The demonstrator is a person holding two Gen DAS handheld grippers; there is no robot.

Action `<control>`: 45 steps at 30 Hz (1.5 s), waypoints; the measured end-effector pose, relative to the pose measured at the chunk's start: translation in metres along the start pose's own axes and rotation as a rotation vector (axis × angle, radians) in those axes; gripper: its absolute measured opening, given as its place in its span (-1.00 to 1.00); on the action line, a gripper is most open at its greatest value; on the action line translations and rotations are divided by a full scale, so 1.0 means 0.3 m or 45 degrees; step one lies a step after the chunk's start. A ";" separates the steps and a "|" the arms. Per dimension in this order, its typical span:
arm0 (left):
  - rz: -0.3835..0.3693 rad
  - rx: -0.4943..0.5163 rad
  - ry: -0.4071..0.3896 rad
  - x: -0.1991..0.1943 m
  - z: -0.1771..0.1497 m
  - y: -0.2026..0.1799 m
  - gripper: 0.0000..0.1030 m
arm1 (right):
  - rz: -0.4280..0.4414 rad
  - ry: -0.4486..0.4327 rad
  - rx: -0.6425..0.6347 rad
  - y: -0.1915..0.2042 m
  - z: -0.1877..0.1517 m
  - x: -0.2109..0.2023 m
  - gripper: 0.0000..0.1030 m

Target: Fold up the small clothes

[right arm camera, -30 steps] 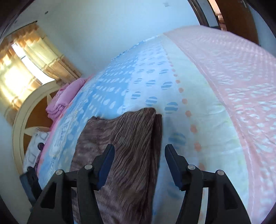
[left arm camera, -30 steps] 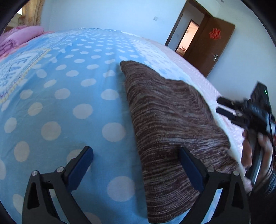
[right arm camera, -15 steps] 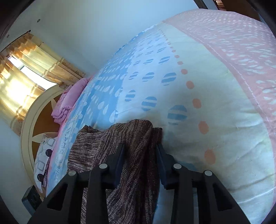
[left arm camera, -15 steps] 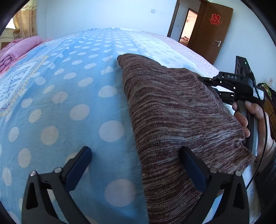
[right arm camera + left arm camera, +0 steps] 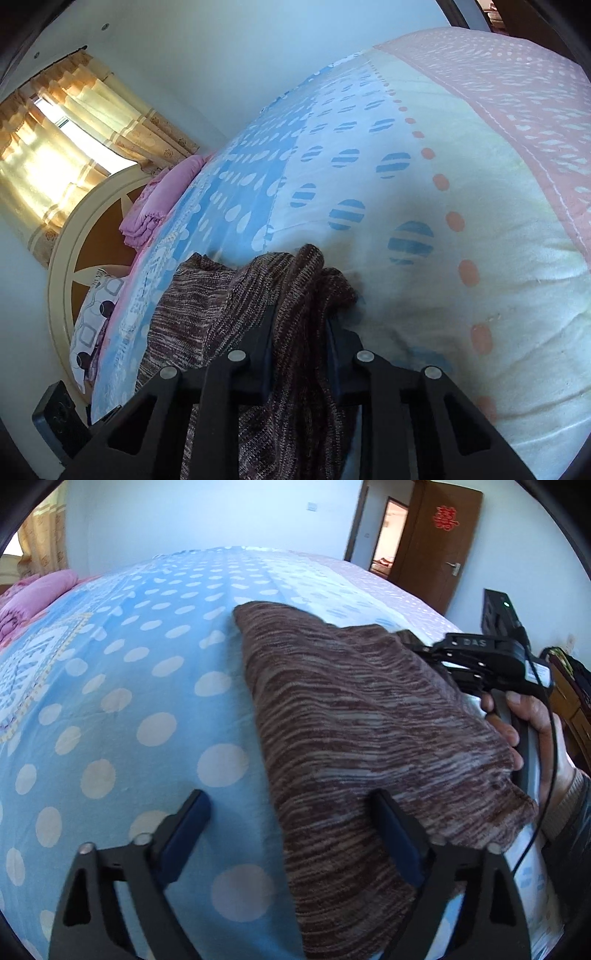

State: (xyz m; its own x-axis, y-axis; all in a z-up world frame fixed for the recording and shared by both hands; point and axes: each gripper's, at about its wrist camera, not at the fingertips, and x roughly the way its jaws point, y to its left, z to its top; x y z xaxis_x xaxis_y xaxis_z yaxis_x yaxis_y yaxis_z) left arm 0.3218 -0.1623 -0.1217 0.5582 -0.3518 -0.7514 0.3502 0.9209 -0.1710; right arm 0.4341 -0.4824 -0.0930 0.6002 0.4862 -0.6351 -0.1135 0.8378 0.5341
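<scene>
One marled brown knit garment [image 5: 362, 716], folded, on polka-dot cotton bedspread [image 5: 122, 686]

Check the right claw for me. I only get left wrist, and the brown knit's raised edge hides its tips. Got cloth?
Observer: Yes. The right claw is closing, with a bunched fold of the brown knit garment between its fingers.
Operator: Anything past the tips?
Observer: Only bedcover, white there with striped blue dots.
Operator: Head end of the bed?
Observer: A patterned pillow lies against a round cream headboard.
</scene>
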 end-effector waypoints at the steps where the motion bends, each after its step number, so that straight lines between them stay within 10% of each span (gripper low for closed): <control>1: -0.005 0.016 -0.004 -0.002 -0.001 -0.008 0.54 | 0.002 0.002 0.008 -0.005 0.001 0.002 -0.53; 22: 0.093 0.210 -0.027 -0.049 -0.011 -0.118 -0.50 | -0.160 -0.066 -0.034 0.053 -0.021 -0.036 -0.60; 45: 0.104 0.198 -0.054 -0.193 -0.042 -0.052 -0.65 | -0.099 -0.128 -0.146 0.336 -0.057 -0.127 -0.63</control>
State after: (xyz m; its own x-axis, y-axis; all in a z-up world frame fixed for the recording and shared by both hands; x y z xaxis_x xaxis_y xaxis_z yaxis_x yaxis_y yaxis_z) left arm 0.2745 -0.1543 -0.0834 0.6197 -0.2871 -0.7305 0.4129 0.9107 -0.0076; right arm 0.3863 -0.4121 -0.0246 0.6865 0.3961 -0.6098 -0.1497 0.8976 0.4146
